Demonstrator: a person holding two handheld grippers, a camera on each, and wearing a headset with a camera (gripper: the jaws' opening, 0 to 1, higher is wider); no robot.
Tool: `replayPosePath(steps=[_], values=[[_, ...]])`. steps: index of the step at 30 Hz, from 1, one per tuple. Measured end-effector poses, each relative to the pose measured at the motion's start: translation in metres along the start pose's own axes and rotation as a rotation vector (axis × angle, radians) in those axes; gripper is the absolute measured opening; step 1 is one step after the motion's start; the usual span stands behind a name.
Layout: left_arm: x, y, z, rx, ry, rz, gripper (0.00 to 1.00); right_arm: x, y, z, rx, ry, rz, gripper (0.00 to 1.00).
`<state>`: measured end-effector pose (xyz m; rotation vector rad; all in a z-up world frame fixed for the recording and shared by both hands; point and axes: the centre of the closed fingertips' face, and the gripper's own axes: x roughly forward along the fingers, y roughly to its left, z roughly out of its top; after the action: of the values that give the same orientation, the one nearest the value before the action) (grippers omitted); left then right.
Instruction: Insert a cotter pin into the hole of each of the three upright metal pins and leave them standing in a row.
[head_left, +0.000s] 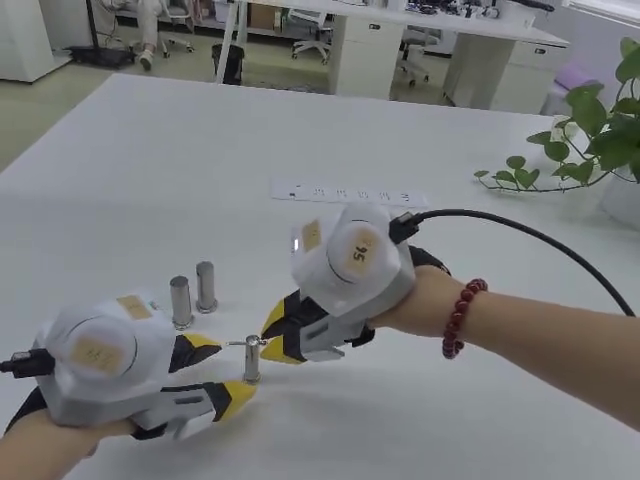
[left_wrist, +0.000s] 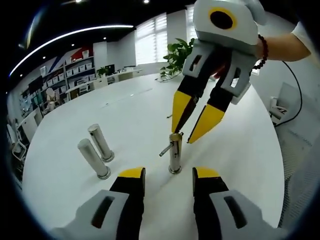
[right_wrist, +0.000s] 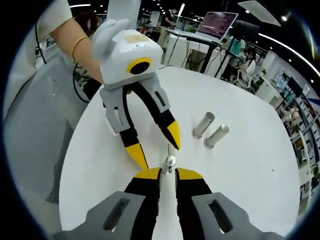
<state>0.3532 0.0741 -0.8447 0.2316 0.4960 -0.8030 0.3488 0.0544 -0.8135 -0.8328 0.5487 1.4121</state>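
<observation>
Three upright metal pins stand on the white table (head_left: 420, 400). The nearest pin (head_left: 251, 362) has a thin cotter pin (head_left: 238, 344) through the hole near its top, poking out to the left. My right gripper (head_left: 272, 340) reaches in from the right, its jaws nearly closed on the cotter pin's near end beside the pin top (right_wrist: 170, 161). My left gripper (head_left: 225, 368) is open, its yellow tips flanking the base of that pin (left_wrist: 174, 152) without touching it. Two bare pins (head_left: 181, 302) (head_left: 206, 287) stand close together behind and to the left.
A white power strip (head_left: 350, 194) lies further back on the table. A potted plant (head_left: 590, 130) is at the right edge. The right gripper's black cable (head_left: 520, 235) runs off to the right. Desks and chairs stand beyond the table.
</observation>
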Motion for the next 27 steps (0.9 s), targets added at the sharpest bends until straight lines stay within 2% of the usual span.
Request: replayPosePath(steps=[5,9,17,20,25,27], values=[[-0.008,0.0,0.004,-0.03,-0.029,0.01,0.42,-0.004,-0.001,0.005,0.108,-0.03,0.003,0.18],[-0.015,0.0,0.009,-0.065,-0.066,0.018,0.44,-0.009,-0.003,0.016,0.157,-0.082,-0.002,0.2],[-0.03,-0.002,0.014,-0.113,-0.106,0.037,0.53,-0.02,-0.013,0.038,0.241,-0.159,-0.011,0.24],[-0.037,-0.004,0.019,-0.141,-0.132,0.038,0.57,-0.021,-0.026,0.043,0.242,-0.182,-0.072,0.23],[-0.048,-0.008,0.023,-0.155,-0.144,0.046,0.64,-0.016,-0.044,0.05,0.287,-0.222,-0.115,0.23],[-0.053,-0.007,0.026,-0.159,-0.167,0.054,0.66,-0.013,-0.05,0.052,0.282,-0.233,-0.128,0.23]])
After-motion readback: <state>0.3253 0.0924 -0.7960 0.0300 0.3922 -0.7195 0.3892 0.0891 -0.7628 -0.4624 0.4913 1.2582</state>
